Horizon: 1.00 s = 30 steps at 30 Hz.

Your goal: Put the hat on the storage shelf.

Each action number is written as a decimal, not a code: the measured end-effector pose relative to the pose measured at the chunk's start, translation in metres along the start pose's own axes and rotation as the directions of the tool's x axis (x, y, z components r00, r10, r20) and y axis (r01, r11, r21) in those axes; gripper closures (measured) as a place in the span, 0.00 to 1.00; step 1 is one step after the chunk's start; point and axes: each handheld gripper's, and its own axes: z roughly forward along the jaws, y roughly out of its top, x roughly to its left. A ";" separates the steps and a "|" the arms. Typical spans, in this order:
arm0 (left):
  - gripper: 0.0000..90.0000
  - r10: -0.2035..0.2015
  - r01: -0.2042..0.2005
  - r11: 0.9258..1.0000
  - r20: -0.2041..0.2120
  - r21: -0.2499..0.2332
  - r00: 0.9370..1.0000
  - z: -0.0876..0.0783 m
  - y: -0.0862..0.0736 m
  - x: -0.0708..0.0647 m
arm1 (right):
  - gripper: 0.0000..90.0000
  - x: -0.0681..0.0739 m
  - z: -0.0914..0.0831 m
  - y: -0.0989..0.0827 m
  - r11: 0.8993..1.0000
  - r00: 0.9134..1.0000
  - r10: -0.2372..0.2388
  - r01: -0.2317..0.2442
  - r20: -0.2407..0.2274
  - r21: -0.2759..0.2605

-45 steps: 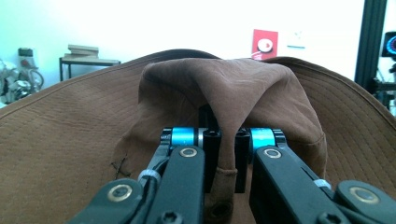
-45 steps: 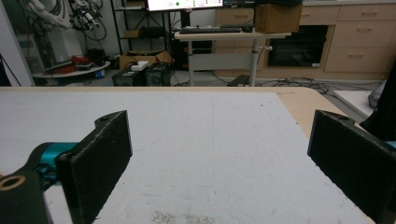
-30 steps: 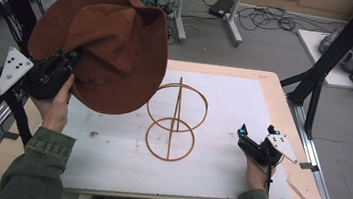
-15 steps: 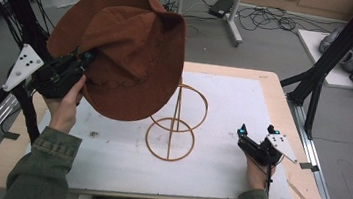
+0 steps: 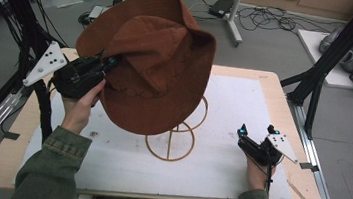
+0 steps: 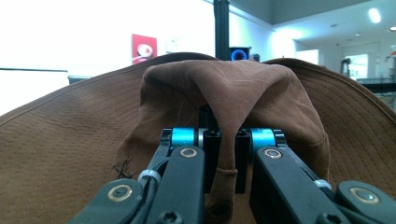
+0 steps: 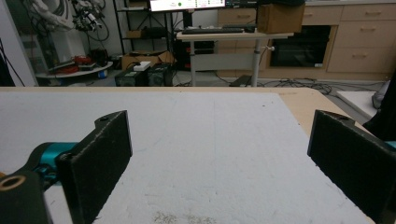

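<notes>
Brown hat pinched in left gripper jaws; right gripper view: jaws wide, empty.

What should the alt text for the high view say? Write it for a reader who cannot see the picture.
A person's left tool is shut on the edge of a brown wide-brimmed hat, holding it in the air above a wire hat stand on a white-topped table. The right tool rests open on the table's right side, apart from the stand.
</notes>
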 end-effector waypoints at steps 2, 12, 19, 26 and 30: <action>0.97 -0.009 0.009 1.000 0.013 0.003 1.000 0.003 0.001 -0.001 | 0.06 0.000 0.000 0.000 1.000 1.000 -0.004 0.004 -0.003 -0.005; 0.97 -0.028 0.026 0.999 0.097 0.026 0.995 0.021 -0.002 -0.011 | 0.06 0.000 0.000 0.000 1.000 1.000 -0.007 0.007 -0.005 -0.005; 0.97 -0.037 0.032 0.999 0.128 0.035 0.991 0.028 -0.006 -0.014 | 0.06 0.000 0.000 0.000 1.000 1.000 -0.004 0.004 -0.008 -0.004; 0.97 -0.059 0.050 0.997 0.146 0.064 0.987 0.035 -0.012 -0.015 | 0.06 0.000 0.000 0.000 1.000 1.000 -0.003 0.003 -0.008 -0.005; 0.97 -0.052 0.038 0.996 0.170 0.086 0.984 0.038 -0.014 -0.018 | 0.06 0.000 -0.001 0.000 1.000 1.000 -0.005 0.005 -0.010 -0.004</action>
